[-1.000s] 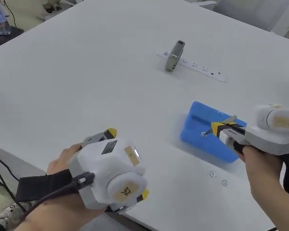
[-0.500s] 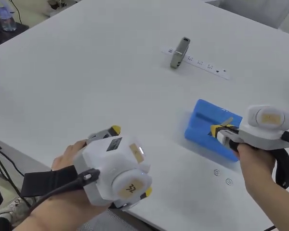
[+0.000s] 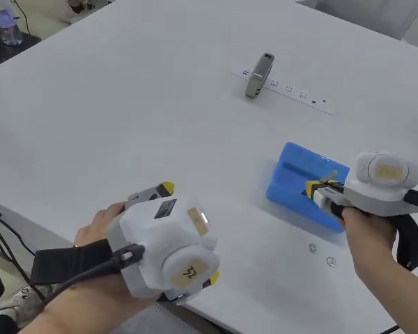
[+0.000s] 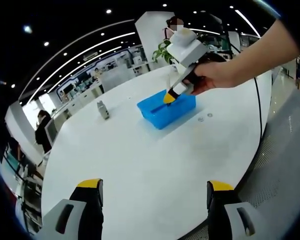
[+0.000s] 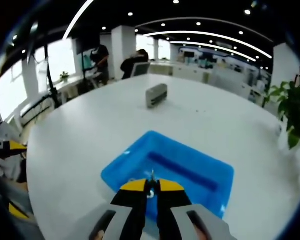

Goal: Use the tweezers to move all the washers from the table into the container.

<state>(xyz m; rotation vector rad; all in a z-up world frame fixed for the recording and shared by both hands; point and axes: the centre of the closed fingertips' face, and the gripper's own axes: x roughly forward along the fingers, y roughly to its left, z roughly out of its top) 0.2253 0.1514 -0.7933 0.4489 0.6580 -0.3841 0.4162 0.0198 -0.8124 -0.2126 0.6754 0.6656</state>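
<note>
The white worktop (image 3: 125, 104) carries the blue container (image 3: 296, 182). Over its inside is the right claw (image 5: 151, 186), clamped on the tweezers (image 5: 151, 174). The left claw (image 4: 155, 186) hangs spread and empty, well apart. A washer (image 3: 313, 248) and a second washer (image 3: 330, 261) lie just beside the container's near wall, behind the tweezer tips and nearer the right hand.

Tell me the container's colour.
Blue. The container shows best in the right gripper view.
</note>
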